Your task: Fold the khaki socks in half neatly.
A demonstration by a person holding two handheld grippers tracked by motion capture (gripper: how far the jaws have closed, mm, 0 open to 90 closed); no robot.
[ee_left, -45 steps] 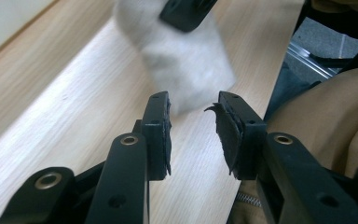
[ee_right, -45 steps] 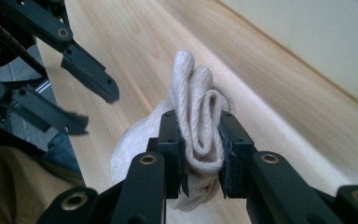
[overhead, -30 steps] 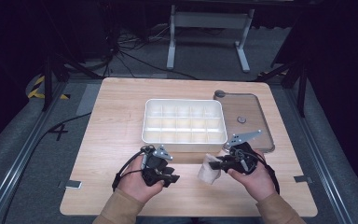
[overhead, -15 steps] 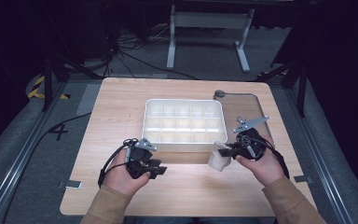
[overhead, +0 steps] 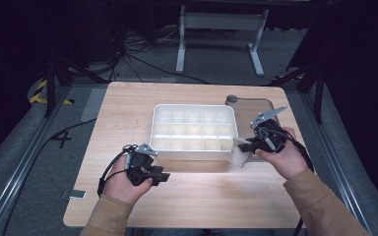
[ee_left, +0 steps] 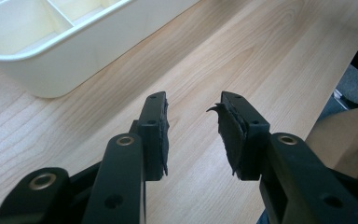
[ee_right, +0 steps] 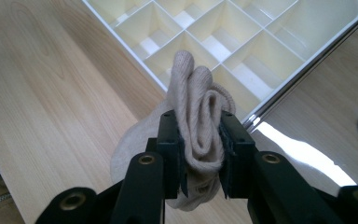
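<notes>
My right gripper (ee_right: 199, 140) clamps a rolled beige sock (ee_right: 200, 109) beside the white divided tray (overhead: 193, 129), seemingly off the table (overhead: 197, 201). My left gripper (ee_left: 192, 126), jaws just widening, holds nothing.

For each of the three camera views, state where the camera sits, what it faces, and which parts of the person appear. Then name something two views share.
High view: above the person's side, facing forward and down on the table; both forearms, left gripper, right gripper.
Left gripper view: rides the left gripper, facing bare wood between open jaws.
Right gripper view: rides the right gripper, jaws clamping a beige sock.
Shared: all show the white divided tray.
</notes>
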